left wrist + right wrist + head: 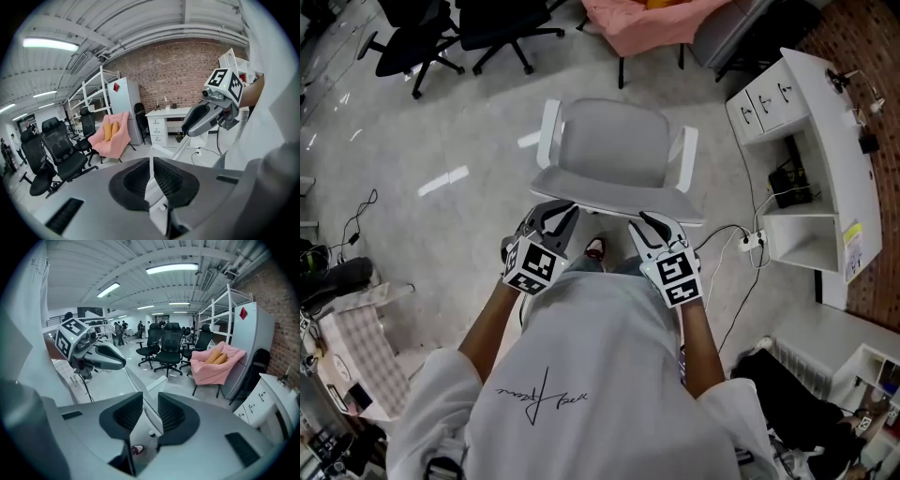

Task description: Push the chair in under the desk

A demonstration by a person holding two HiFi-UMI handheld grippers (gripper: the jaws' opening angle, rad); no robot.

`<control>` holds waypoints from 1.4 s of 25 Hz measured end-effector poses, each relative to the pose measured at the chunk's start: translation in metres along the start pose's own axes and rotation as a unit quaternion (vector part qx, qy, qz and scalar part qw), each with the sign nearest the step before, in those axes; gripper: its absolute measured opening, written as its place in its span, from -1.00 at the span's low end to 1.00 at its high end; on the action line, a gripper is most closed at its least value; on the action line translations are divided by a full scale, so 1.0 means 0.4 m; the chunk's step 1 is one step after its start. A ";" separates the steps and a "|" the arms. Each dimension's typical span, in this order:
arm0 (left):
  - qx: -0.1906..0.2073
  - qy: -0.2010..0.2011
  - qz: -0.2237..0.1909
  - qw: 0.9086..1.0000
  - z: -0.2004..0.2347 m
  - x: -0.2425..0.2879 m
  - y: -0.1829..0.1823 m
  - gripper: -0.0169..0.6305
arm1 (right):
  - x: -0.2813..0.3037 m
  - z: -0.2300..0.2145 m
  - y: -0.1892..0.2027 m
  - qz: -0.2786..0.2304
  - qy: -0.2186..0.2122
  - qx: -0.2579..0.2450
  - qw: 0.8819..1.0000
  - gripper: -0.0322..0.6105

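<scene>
Grey-and-white chair [614, 155]: stands on open floor [441, 141] just before the person, well apart from the white bench [825, 122] at right.
Left gripper [565, 208]: jaws closed on the backrest's top edge.
Right gripper [642, 220]: jaws parted, the edge passing loosely between them.
Power strip [750, 242] with cables: lies between chair and bench.

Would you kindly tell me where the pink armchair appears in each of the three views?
Head view: the pink armchair is at the top edge, just right of centre.
Left gripper view: left of centre.
Right gripper view: right of centre.
Shared landmark: the white desk with drawers.
</scene>
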State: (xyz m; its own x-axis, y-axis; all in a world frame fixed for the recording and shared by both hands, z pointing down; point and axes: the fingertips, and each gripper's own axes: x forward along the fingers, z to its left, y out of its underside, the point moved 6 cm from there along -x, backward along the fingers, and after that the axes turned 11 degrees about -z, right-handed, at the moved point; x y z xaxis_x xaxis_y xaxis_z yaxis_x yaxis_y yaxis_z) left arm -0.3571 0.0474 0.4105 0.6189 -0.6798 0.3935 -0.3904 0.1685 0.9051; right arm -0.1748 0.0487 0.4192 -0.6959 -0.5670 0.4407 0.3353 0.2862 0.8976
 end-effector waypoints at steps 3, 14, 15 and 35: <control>0.013 0.013 0.006 1.000 0.012 0.008 0.020 -0.93 | 0.021 -0.003 0.007 0.020 0.002 -0.017 1.000 -0.57; 0.040 0.041 0.040 0.998 0.000 0.027 0.064 -0.62 | 0.043 -0.010 0.062 0.101 -0.022 -0.065 0.992 -0.50; 0.047 0.039 0.048 0.997 0.001 0.027 0.069 -0.59 | 0.044 -0.009 0.066 0.108 -0.027 -0.070 0.991 -0.50; 0.145 0.038 0.146 0.978 0.009 0.112 0.148 -0.33 | 0.065 -0.075 0.159 0.177 -0.058 -0.159 0.969 -0.42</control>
State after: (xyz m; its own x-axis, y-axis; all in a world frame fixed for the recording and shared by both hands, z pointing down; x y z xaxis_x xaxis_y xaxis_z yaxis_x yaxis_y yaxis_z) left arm -0.3550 0.0243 0.4809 0.4966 -0.5769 0.6485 -0.7282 0.1296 0.6730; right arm -0.1524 0.0291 0.4881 -0.5615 -0.3801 0.7350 0.7328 0.1841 0.6551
